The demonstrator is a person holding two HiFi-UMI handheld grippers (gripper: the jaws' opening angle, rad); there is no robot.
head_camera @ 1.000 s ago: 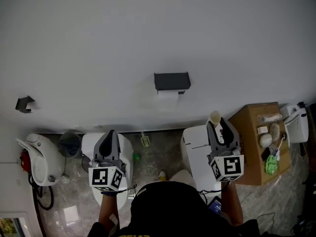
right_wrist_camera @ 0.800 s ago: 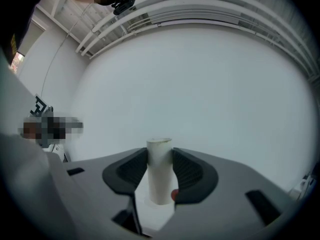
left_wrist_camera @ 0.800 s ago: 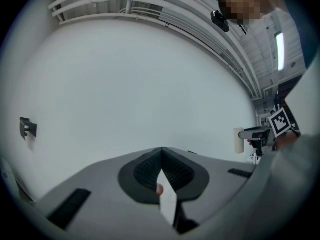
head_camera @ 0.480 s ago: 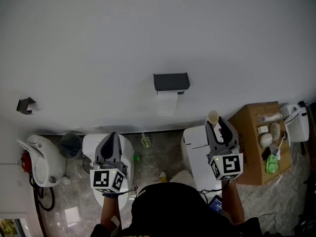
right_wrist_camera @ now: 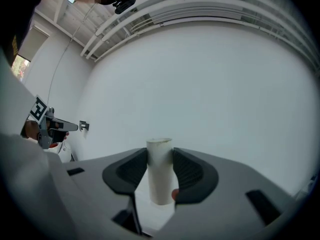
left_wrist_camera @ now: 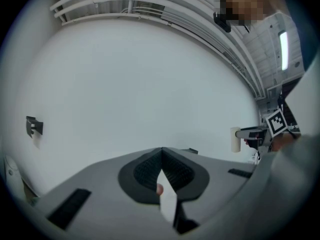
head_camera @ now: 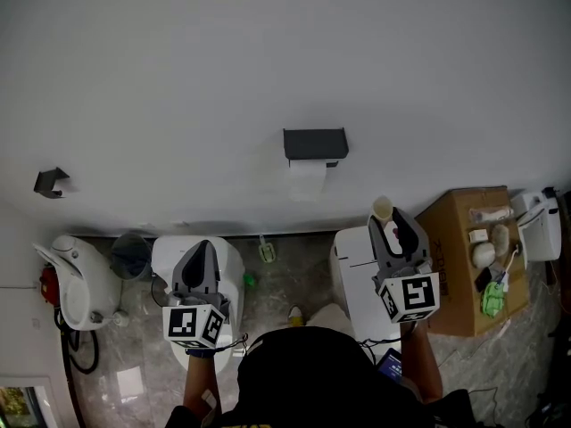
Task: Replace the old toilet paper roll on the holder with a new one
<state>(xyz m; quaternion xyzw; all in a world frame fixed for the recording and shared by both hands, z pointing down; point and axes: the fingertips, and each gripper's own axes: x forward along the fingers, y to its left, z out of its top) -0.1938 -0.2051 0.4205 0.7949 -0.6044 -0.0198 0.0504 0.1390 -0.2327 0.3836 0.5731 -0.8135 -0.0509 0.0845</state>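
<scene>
A black paper holder [head_camera: 314,143] is fixed on the white wall, with white paper [head_camera: 308,180] hanging below it. My right gripper [head_camera: 393,224] is low and to the right of the holder, shut on an upright bare cardboard tube [head_camera: 384,209]. In the right gripper view the tube [right_wrist_camera: 160,176] stands between the right gripper's [right_wrist_camera: 160,156] two pads. My left gripper [head_camera: 200,244] is low and to the left, shut with nothing in it. In the left gripper view the left gripper [left_wrist_camera: 161,150] points at the wall, and the holder's edge [left_wrist_camera: 193,151] shows just past it.
A white toilet [head_camera: 227,266] lies below the left gripper, a white unit [head_camera: 353,270] below the right one. A cardboard box [head_camera: 455,239] with small items stands at the right. A grey bin [head_camera: 132,255] and a white appliance [head_camera: 71,283] stand at the left. A black hook [head_camera: 51,182] is on the wall.
</scene>
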